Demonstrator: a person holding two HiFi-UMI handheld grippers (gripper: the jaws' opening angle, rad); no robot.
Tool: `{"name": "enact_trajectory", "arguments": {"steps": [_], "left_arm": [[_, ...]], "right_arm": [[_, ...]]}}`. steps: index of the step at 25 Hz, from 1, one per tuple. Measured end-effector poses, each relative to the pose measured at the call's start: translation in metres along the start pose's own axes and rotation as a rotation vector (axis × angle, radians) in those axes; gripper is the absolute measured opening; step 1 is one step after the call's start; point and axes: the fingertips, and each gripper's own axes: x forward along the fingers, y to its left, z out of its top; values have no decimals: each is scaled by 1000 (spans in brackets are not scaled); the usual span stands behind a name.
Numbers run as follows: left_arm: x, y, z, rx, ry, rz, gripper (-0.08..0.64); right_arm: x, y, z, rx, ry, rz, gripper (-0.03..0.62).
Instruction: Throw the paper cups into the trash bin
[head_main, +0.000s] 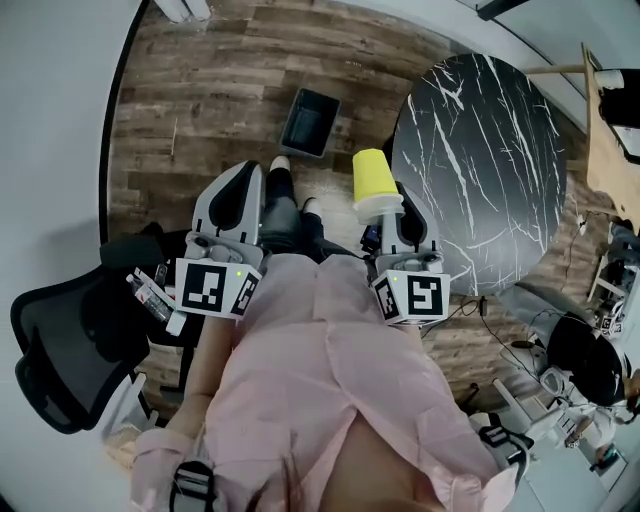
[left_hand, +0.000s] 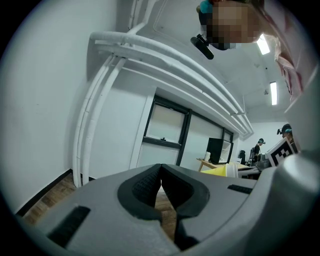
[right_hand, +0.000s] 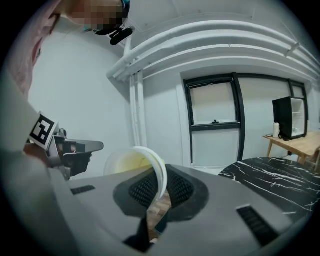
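A yellow paper cup (head_main: 372, 180), smooth and tapered with a rolled white rim, was pinched at its rim between the ribbed black pads of the right gripper (head_main: 386, 212). The cup's body stuck out beyond the jaw tips. In the right gripper view the cup's (right_hand: 145, 161) pale inside faced the camera. The left gripper (left_hand: 161, 186) had its jaws pressed together on nothing. A dark rectangular trash bin (head_main: 308, 122) stood open on the wood-plank floor (head_main: 200, 90), well apart from the cup. A round black marble table (head_main: 490, 160) with white veins stood to the right.
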Motion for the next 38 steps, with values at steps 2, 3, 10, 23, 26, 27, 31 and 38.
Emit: {"name": "enact_trajectory", "arguments": {"steps": [2, 3, 10, 23, 26, 27, 31, 38], "left_arm": [[14, 12, 8, 5, 2, -15, 15], [22, 18, 12, 7, 2, -23, 15], [65, 55, 29, 12, 14, -84, 15], [88, 98, 30, -5, 50, -140, 15], [86, 98, 29, -10, 54, -143, 16], [86, 97, 28, -11, 54, -145, 17], [87, 91, 27, -15, 54, -152, 15], [93, 78, 34, -16, 39, -143, 15]], "right_arm": [[14, -1, 8, 4, -3, -18, 43], [22, -2, 12, 5, -4, -28, 43], [73, 3, 27, 27, -2, -80, 43], [110, 28, 28, 32, 19, -131, 43], [108, 26, 28, 33, 20, -143, 43], [107, 25, 28, 34, 19, -147, 43], [105, 21, 29, 33, 17, -148, 43], [103, 8, 33, 33, 14, -142, 43]]}}
